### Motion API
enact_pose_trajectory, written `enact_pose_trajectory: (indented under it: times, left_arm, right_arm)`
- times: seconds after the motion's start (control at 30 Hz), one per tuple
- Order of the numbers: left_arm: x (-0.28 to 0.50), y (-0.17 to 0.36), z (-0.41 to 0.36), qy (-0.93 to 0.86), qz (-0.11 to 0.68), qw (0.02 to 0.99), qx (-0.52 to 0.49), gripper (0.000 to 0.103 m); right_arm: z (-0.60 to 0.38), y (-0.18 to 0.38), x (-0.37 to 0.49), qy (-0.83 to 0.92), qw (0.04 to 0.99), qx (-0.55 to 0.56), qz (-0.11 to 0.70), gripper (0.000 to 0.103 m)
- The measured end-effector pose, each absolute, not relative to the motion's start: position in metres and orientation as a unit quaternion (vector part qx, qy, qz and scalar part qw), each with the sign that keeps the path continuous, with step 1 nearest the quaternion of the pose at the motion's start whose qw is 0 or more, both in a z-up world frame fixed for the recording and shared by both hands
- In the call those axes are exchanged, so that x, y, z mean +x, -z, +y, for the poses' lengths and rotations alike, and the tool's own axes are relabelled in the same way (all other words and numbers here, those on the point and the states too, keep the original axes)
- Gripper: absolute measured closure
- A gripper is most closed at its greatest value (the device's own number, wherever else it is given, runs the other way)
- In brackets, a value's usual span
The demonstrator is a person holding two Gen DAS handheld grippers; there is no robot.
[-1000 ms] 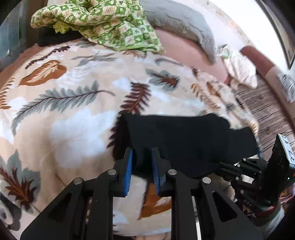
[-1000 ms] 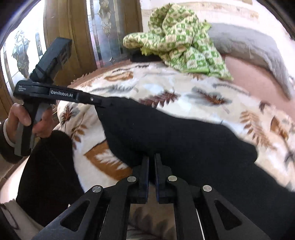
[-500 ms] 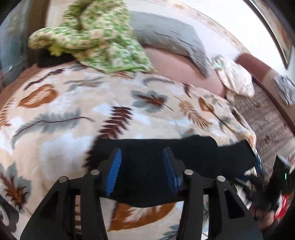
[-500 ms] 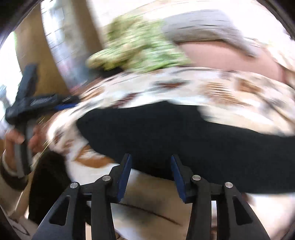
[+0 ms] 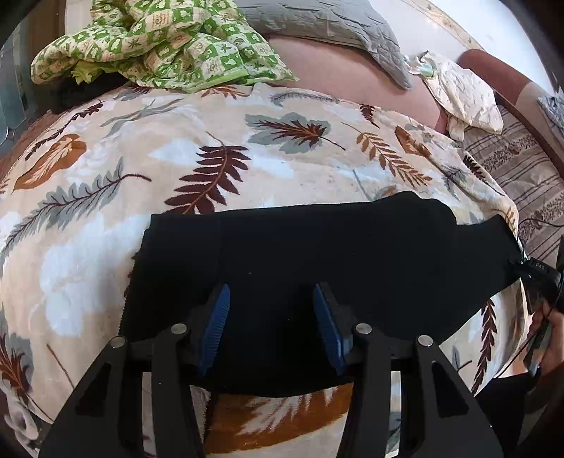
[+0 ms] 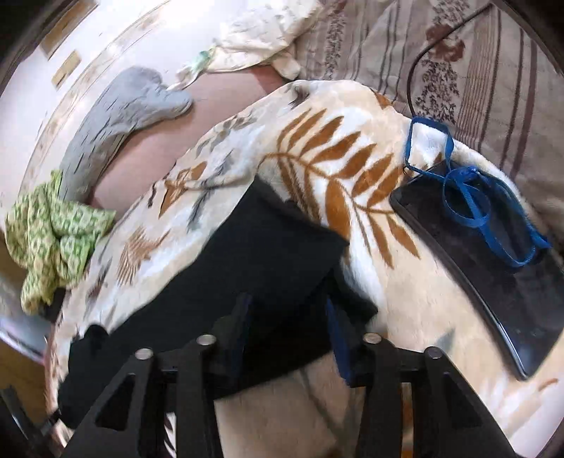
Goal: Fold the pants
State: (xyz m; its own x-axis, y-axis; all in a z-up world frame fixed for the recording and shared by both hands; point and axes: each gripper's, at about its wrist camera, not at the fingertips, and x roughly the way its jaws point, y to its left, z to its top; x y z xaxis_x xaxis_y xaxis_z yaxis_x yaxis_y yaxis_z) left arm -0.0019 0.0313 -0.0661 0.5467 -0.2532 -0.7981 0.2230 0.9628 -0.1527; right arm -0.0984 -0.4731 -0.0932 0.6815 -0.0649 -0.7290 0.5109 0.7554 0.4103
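The black pants are lying folded on the blanket in the middle of the frame, and both tools, left and right, are sitting wide and holding nothing, maybe to let the fold rest

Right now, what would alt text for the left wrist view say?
Black pants lie folded flat on a leaf-print blanket, with the open left gripper hovering over their near edge. Behind sit a crumpled green checked cloth and a grey pillow.
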Motion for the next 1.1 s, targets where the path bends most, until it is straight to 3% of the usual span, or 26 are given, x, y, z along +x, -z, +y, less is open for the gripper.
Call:
enact_pose_trajectory:
  times: [0.2,0.37,0.43,0.47,0.53,0.6,0.67,0.97,1.1]
  left_arm:
    - [-0.004,0.065,0.028,0.136,0.450,0.882,-0.002,0.055]
    - [-0.006,0.055,0.024,0.147,0.447,0.882,-0.009,0.055]
    - [-0.009,0.046,0.021,0.154,0.440,0.884,-0.011,0.048]
    - [-0.011,0.040,0.017,0.161,0.432,0.887,-0.011,0.038]
    - [-0.013,0.028,0.008,0.178,0.420,0.890,-0.010,0.030]
    - [-0.013,0.019,-0.008,0.202,0.412,0.888,-0.005,0.028]
    - [-0.011,0.015,-0.029,0.231,0.415,0.880,0.002,0.022]
    - [0.015,0.020,-0.175,0.411,0.448,0.793,0.041,0.021]
    - [0.034,0.026,-0.242,0.476,0.461,0.747,0.045,0.021]
  right_arm:
    - [-0.462,0.074,-0.118,0.154,0.880,0.282,0.351,0.099]
    - [-0.469,0.096,-0.120,0.159,0.863,0.298,0.377,0.096]
    - [-0.471,0.096,-0.124,0.158,0.863,0.307,0.368,0.095]
    - [-0.470,0.093,-0.125,0.159,0.866,0.300,0.367,0.091]
    - [-0.469,0.089,-0.128,0.165,0.869,0.288,0.367,0.085]
    - [-0.470,0.086,-0.134,0.170,0.867,0.294,0.365,0.072]
    - [-0.471,0.086,-0.137,0.175,0.863,0.297,0.368,0.068]
    - [-0.474,0.096,-0.143,0.163,0.858,0.313,0.373,0.060]
    - [-0.474,0.098,-0.143,0.142,0.863,0.320,0.363,0.050]
